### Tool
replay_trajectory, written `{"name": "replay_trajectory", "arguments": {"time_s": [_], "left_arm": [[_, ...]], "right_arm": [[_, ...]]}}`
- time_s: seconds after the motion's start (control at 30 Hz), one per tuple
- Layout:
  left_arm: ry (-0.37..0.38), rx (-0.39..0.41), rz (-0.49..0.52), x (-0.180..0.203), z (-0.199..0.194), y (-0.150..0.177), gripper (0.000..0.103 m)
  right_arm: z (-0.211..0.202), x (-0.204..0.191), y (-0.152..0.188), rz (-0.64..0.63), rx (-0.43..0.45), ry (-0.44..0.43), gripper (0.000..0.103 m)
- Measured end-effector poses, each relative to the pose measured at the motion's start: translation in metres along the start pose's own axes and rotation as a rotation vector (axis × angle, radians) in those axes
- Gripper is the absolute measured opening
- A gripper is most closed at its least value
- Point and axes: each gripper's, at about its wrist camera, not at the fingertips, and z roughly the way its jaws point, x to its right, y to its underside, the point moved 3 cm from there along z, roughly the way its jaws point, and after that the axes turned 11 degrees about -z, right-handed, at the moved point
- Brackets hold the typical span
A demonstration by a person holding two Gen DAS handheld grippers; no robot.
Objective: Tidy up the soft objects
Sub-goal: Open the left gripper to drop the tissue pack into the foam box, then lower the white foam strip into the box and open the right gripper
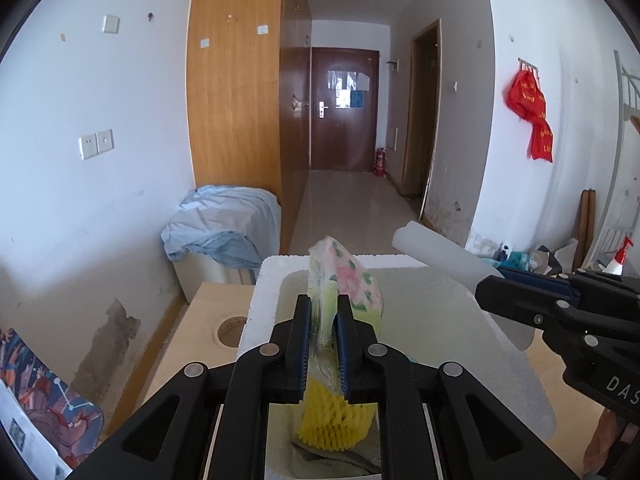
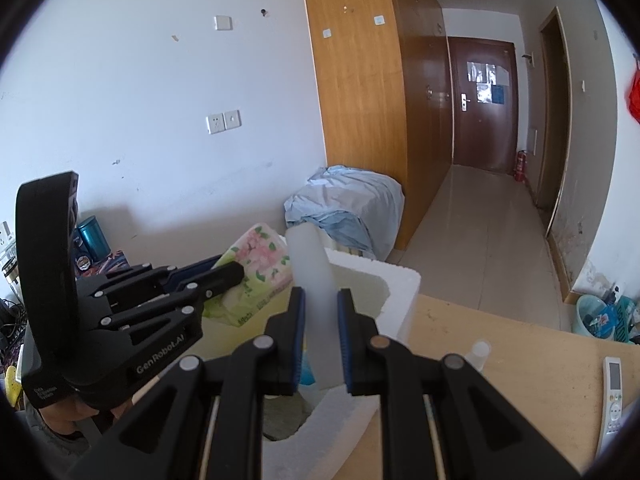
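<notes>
My left gripper (image 1: 323, 320) is shut on a floral tissue pack (image 1: 348, 280) and holds it above the open white foam box (image 1: 264, 280). A yellow foam net (image 1: 332, 420) lies in the box below it, on a grey cloth (image 1: 360, 460). My right gripper (image 2: 321, 316) is shut on a white translucent foam sheet (image 2: 312, 280) and holds it upright over the foam box (image 2: 400, 292). The sheet (image 1: 460, 300) curves across the box in the left wrist view. The left gripper and tissue pack (image 2: 260, 268) show at left in the right wrist view.
The box sits on a light wooden table (image 2: 500, 360). A remote control (image 2: 612, 396) and a small white bottle (image 2: 478, 354) lie on the table at right. A blue cloth covers a cabinet (image 1: 224, 224) by the wall. A hallway with a brown door (image 1: 344, 108) lies beyond.
</notes>
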Motion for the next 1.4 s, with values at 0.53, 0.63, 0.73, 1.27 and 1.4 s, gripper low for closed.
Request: {"name": "replay_trajectory", "arguments": {"time_s": [0.53,0.63,0.73,1.27,1.4], "left_arm": [[-0.047,0.071,-0.028,-0.016,-0.02,-0.004,0.078],[-0.048,0.089,-0.046,-0.021,-0.028,-0.005,0.079],[-0.057,0.109,-0.052,-0.027,-0.035,-0.007,0.079],[-0.077,0.113,-0.082,-0.04,-0.035,-0.009,0.079],[-0.078,0.111,-0.087,-0.039,-0.036,-0.008,0.079]], "right_arm": [[-0.001,0.001,0.003,0.001,0.006,-0.001,0.019],[0.002,0.0,0.003,-0.001,0.002,-0.008,0.019],[0.005,-0.001,0.002,-0.003,-0.005,-0.015,0.019],[0.019,-0.004,0.003,-0.016,-0.009,-0.042,0.033],[0.016,-0.002,0.003,-0.001,0.0,-0.037,0.047]]}}
